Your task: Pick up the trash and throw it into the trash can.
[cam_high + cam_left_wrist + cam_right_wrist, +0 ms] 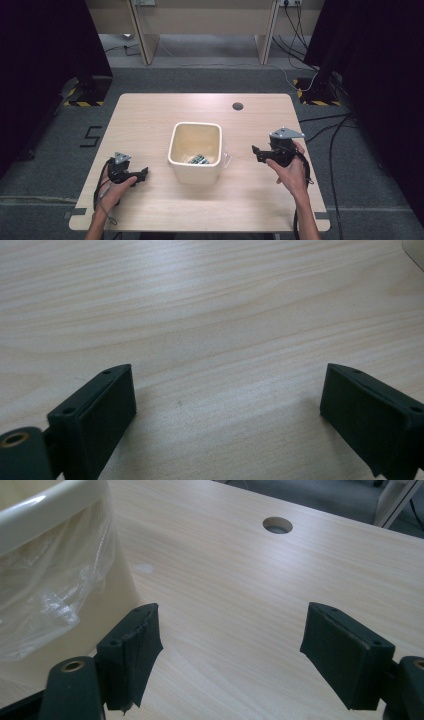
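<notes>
Bin (195,150), cream and square, stands near the middle of the wooden table (250,200), with a small greenish thing (198,160) lying at its bottom and clear plastic film (50,590) hanging against its outer wall. It sits between the two grippers, apart from both. The left gripper (144,173) rests low on the table to the bin's left, jaws wide with bare wood between them. The right gripper (256,151), held just beside the bin's right wall, also gapes wide, gripping nothing. A round hole (277,525) marks the table's far side.
</notes>
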A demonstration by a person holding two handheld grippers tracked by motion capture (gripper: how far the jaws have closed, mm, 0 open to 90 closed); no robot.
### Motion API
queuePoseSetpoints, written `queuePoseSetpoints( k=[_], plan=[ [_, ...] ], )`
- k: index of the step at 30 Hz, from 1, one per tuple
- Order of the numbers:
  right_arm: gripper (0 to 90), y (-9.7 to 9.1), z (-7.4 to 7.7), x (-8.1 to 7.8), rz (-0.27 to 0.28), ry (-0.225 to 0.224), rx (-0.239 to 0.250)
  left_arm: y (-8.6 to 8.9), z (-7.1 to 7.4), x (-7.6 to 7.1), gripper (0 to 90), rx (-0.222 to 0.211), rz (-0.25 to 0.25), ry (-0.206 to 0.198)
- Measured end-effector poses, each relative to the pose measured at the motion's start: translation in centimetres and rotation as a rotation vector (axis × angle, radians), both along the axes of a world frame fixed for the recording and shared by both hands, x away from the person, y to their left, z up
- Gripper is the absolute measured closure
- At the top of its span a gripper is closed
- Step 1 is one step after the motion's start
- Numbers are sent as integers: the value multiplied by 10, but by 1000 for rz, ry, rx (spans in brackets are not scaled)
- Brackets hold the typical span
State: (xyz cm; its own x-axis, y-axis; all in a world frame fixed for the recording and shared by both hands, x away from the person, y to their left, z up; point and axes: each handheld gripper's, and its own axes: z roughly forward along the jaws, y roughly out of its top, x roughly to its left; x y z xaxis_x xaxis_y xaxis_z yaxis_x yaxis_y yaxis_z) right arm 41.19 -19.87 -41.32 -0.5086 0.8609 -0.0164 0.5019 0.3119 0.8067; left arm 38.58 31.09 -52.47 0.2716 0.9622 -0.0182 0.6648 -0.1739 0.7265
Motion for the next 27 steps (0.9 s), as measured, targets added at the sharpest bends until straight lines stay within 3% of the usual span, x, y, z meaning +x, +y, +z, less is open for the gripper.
queuePoseSetpoints(
  k=[19, 27],
  plan=[
    [234, -10, -20, -6, -37, 35, -46, 0, 0, 0, 66, 0, 0, 0],
    [234, -12, -30, -8, -38, 53, -43, 0, 0, 0, 66, 0, 0, 0]
  ],
)
